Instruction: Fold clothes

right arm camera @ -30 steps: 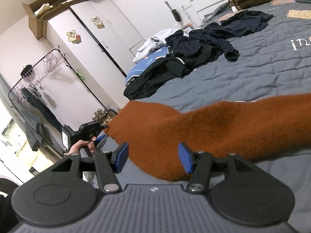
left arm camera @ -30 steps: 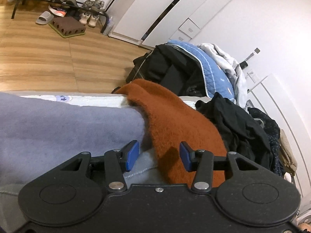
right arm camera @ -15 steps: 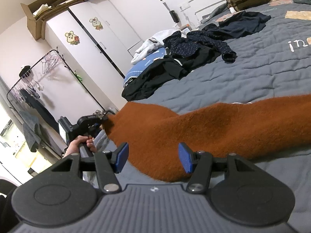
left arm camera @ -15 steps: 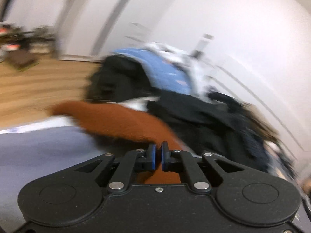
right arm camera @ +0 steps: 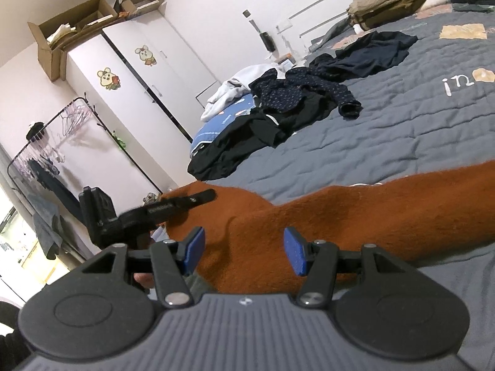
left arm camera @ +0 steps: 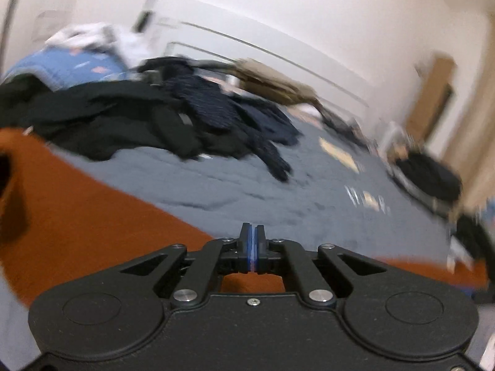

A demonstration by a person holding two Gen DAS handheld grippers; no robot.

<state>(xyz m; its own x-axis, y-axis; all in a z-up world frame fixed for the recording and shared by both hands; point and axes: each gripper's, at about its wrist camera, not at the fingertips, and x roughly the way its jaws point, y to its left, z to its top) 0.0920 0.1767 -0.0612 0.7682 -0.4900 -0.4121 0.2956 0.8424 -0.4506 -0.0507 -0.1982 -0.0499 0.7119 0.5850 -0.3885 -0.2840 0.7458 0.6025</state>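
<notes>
My left gripper (left arm camera: 253, 249) has its blue pads pressed together. Whether sweater fabric sits between them I cannot tell from its own blurred view. The right wrist view shows what that one hides: at middle left the left gripper (right arm camera: 198, 198) reaches onto the end of the rust sweater (right arm camera: 340, 216), which stretches rightward across the grey quilt (right arm camera: 417, 130). My right gripper (right arm camera: 244, 252) is spread wide at bottom centre, hovering over the sweater's near edge, holding nothing. I judge this the opening fold: one end taken, the other waiting. Next move calls for closing the right pads on the near edge. Unfolded dark clothes (right arm camera: 278, 120) heap at upper centre.
</notes>
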